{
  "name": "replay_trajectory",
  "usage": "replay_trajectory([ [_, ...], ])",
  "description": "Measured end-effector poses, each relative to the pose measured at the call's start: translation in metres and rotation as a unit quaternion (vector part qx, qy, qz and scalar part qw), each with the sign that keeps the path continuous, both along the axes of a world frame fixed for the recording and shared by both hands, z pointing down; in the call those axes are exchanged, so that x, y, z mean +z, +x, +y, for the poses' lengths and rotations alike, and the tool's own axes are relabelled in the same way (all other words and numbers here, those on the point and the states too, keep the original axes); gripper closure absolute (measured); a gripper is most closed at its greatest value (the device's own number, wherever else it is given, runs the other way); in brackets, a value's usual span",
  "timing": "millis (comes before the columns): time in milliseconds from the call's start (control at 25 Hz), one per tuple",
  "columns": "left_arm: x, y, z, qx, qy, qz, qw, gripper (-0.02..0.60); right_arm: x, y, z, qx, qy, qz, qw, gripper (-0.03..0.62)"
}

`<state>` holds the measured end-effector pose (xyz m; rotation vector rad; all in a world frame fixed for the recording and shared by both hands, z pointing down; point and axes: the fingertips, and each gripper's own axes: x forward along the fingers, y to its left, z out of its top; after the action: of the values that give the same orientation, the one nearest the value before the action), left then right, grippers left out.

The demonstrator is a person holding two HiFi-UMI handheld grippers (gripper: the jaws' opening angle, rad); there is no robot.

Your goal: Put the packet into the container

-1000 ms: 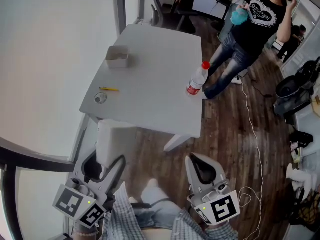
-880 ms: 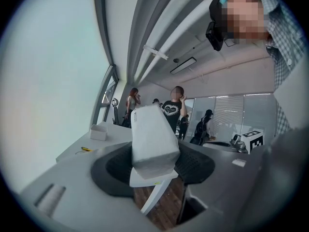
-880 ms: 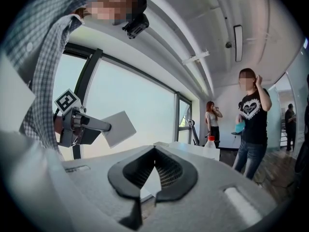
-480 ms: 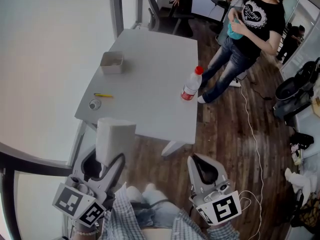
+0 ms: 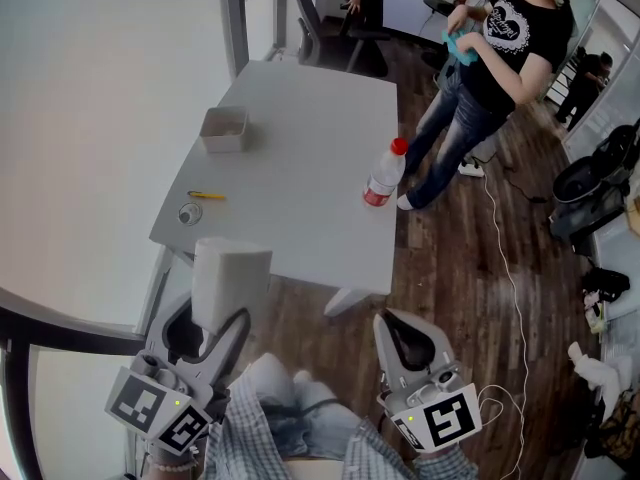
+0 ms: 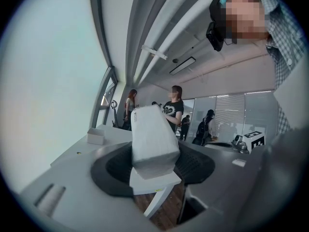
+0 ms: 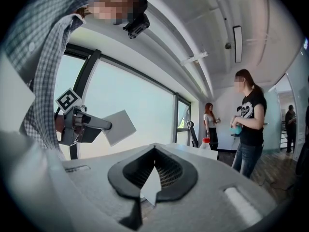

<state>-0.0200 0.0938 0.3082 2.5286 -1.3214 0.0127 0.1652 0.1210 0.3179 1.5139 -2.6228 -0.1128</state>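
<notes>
A white packet (image 5: 230,276) stands up between the jaws of my left gripper (image 5: 214,320), which is shut on it, low at the left of the head view, short of the table's near edge. In the left gripper view the packet (image 6: 151,139) fills the middle between the dark pads. The container (image 5: 224,128), a small shallow white tray, sits on the far left part of the white table (image 5: 300,158); it also shows small in the left gripper view (image 6: 95,136). My right gripper (image 5: 404,340) is shut and holds nothing, level with the left one.
On the table are a plastic bottle with a red cap (image 5: 384,175), a yellow pen (image 5: 207,196) and a small round lid (image 5: 189,212). A person in a black shirt (image 5: 500,48) stands at the table's far right side. The floor is wood, with a cable (image 5: 510,268).
Both grippers keep their places and the packet stays held. The head view has shifted a little, and the person by the table has raised a blue thing.
</notes>
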Motion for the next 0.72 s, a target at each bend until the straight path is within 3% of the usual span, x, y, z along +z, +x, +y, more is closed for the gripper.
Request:
replay_trajectory([
  [720,0.005,-0.003,-0.048,0.015,-0.002,0.007,0.9999,0.324,0.003,-0.003,-0.035,0.019,-0.009,0.009,1.0,0.595],
])
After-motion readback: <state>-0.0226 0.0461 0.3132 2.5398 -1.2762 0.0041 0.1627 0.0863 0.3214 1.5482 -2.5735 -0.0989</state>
